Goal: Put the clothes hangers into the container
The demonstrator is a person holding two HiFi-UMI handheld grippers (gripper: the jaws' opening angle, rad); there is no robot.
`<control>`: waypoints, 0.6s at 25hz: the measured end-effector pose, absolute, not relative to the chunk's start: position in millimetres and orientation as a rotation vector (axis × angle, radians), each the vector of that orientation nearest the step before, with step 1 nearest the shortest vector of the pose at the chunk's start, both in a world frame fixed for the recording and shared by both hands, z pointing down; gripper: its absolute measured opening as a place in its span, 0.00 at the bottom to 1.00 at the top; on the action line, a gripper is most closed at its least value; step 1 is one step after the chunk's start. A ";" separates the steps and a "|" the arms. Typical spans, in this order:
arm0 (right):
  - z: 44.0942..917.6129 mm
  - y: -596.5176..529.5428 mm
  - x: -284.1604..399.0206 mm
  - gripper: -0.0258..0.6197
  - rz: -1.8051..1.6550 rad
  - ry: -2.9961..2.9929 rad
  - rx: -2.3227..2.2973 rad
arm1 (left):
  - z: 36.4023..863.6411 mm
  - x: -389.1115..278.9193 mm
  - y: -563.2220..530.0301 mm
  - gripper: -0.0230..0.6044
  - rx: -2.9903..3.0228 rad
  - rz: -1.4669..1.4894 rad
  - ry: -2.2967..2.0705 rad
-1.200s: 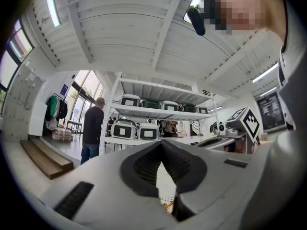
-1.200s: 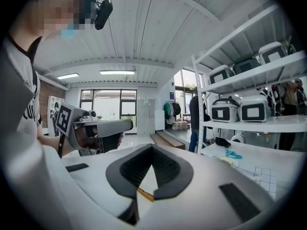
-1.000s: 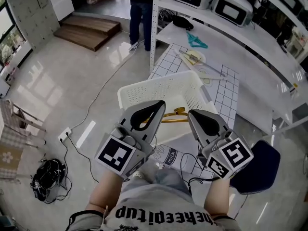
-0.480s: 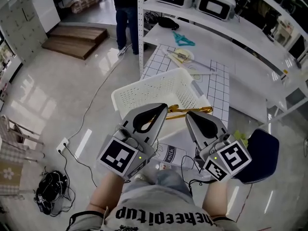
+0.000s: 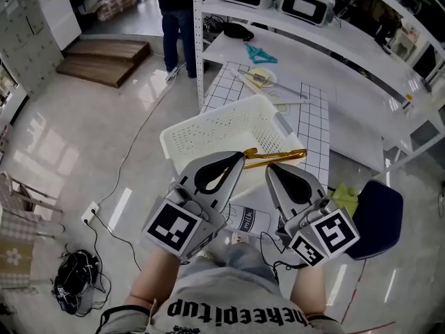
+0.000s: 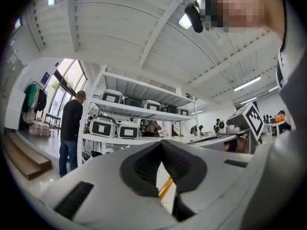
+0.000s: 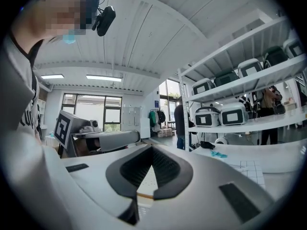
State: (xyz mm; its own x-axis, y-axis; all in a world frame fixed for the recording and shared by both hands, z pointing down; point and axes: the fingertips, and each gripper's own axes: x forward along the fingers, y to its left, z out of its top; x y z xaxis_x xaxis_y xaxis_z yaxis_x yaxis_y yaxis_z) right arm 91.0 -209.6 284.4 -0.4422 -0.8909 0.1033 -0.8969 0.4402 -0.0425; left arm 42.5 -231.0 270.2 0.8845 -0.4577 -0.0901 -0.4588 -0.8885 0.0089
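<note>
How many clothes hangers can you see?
2. A golden metal hanger lies at the near edge of the white plastic basket; a teal plastic hanger lies on the white table. More may be hidden among pale things there.

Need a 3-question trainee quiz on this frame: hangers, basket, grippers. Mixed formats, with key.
1. True or false: the teal hanger lies inside the white basket.
2. The gold hanger sits: A) on the floor, B) by the basket's near rim, C) on the top shelf.
3. Fill in: the right gripper has its jaws ____.
Key: 1 false; 2 B; 3 shut.
</note>
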 end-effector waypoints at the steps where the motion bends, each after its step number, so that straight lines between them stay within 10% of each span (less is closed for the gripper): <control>1: 284.9 -209.2 89.8 0.06 0.142 -2.612 1.624 | 270.7 42.5 -230.4 0.07 -3.039 0.139 0.734; 15: 280.5 -208.8 92.6 0.06 0.126 -2.617 1.661 | 271.1 51.4 -226.8 0.07 -3.054 0.138 0.679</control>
State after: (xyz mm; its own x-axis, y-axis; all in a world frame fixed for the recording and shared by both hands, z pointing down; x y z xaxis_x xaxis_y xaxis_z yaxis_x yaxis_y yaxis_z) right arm 92.6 -208.8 280.5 -0.4260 -0.9015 0.0761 -0.9047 0.4235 -0.0475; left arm 51.4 -226.8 271.1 0.9020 -0.4227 -0.0883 -0.4235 -0.9058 0.0097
